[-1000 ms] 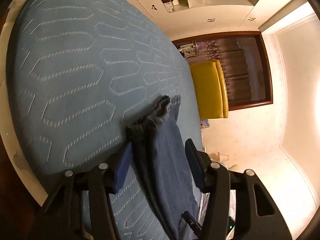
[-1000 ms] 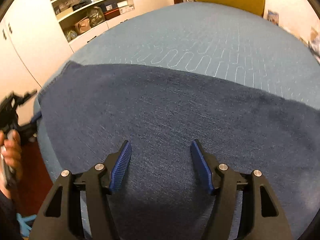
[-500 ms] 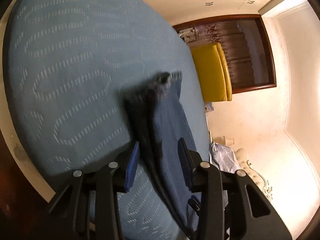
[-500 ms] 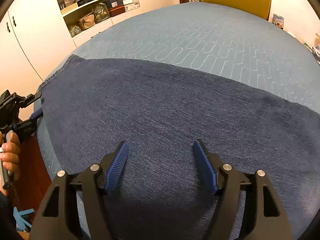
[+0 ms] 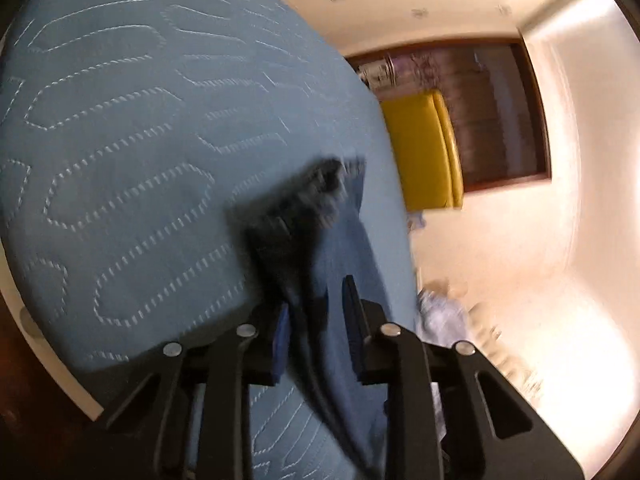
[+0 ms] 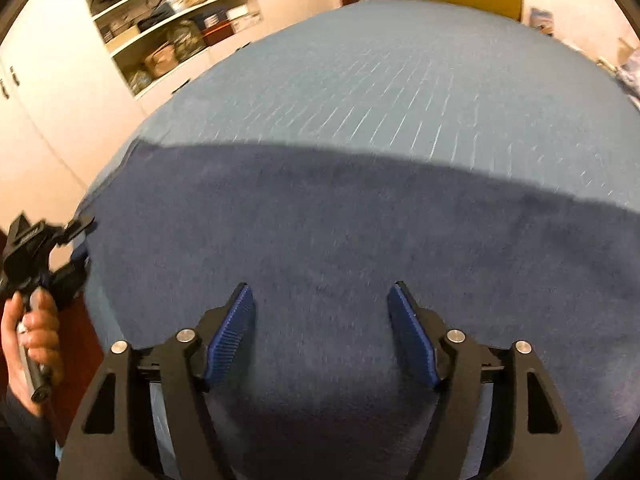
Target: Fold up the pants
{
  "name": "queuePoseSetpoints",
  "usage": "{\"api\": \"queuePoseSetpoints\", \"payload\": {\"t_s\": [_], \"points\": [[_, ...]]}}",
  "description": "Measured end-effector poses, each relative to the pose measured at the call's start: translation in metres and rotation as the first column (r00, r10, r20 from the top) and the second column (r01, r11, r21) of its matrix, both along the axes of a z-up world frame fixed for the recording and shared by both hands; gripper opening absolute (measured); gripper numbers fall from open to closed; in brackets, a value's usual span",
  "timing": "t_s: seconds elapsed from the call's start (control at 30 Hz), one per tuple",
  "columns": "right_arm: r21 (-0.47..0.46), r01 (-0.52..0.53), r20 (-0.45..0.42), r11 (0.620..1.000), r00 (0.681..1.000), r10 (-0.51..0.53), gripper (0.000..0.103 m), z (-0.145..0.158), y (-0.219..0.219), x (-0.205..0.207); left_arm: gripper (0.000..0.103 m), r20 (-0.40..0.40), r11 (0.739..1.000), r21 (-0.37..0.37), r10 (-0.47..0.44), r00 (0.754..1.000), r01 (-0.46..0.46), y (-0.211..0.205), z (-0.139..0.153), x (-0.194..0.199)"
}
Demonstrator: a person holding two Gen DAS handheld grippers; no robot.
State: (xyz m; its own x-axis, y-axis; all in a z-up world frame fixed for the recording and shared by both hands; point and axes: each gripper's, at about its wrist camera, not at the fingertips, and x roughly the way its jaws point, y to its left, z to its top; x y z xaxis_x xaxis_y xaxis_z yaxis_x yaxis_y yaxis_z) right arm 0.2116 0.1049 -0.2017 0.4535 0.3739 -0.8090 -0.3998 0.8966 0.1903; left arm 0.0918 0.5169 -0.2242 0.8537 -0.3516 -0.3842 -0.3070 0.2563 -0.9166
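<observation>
Dark blue denim pants point(image 6: 340, 240) lie spread flat across the near part of a blue quilted bed point(image 6: 400, 80). My right gripper point(image 6: 322, 320) is open and hovers just above the denim, with nothing between its blue pads. In the left wrist view, my left gripper point(image 5: 316, 312) has its jaws narrowed around the edge of the pants point(image 5: 312, 240) at the bed's edge; the cloth runs between the pads. The left gripper also shows in the right wrist view point(image 6: 44, 256), held in a hand at the pants' left end.
A yellow armchair point(image 5: 424, 152) stands beyond the bed's far side, by a dark wooden door frame. White cupboards and open shelves point(image 6: 172, 36) line the wall left of the bed. Dark wooden floor shows beside the bed's edge.
My left gripper's jaws have closed in from wide open onto the edge of the pants. The right gripper has stayed open and shifted slightly above the denim.
</observation>
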Motion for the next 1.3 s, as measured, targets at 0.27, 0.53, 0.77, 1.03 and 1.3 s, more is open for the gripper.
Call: {"api": "queuePoseSetpoints", "payload": {"t_s": [0.27,0.53,0.77,1.03,1.3], "points": [[-0.132,0.065,-0.003,0.989,0.998,-0.066,0.068,-0.011,-0.01,0.035,0.008,-0.113,0.941,0.337,0.004,0.994,0.035,-0.02,0.06,0.018],[0.302,0.164,-0.261,0.939,0.962,-0.084,0.08,0.004,-0.106,0.056,0.008,-0.162,0.376,0.908,-0.088,0.983,0.183,-0.18,0.21,0.044],[0.486,0.343,-0.35,0.804,0.919,-0.181,0.082,0.011,-0.244,0.038,0.008,-0.227,-0.199,0.966,-0.343,0.912,0.166,-0.421,0.217,0.039],[0.508,0.423,-0.405,0.75,0.886,-0.226,0.082,-0.002,-0.33,0.006,0.009,-0.462,-0.485,0.845,-0.452,0.763,0.225,-0.578,0.05,0.012],[0.534,0.404,-0.518,0.743,0.851,-0.09,0.082,-0.012,-0.313,0.015,0.008,-0.315,-0.22,0.947,-0.512,0.799,0.232,-0.534,0.089,0.023]]}}
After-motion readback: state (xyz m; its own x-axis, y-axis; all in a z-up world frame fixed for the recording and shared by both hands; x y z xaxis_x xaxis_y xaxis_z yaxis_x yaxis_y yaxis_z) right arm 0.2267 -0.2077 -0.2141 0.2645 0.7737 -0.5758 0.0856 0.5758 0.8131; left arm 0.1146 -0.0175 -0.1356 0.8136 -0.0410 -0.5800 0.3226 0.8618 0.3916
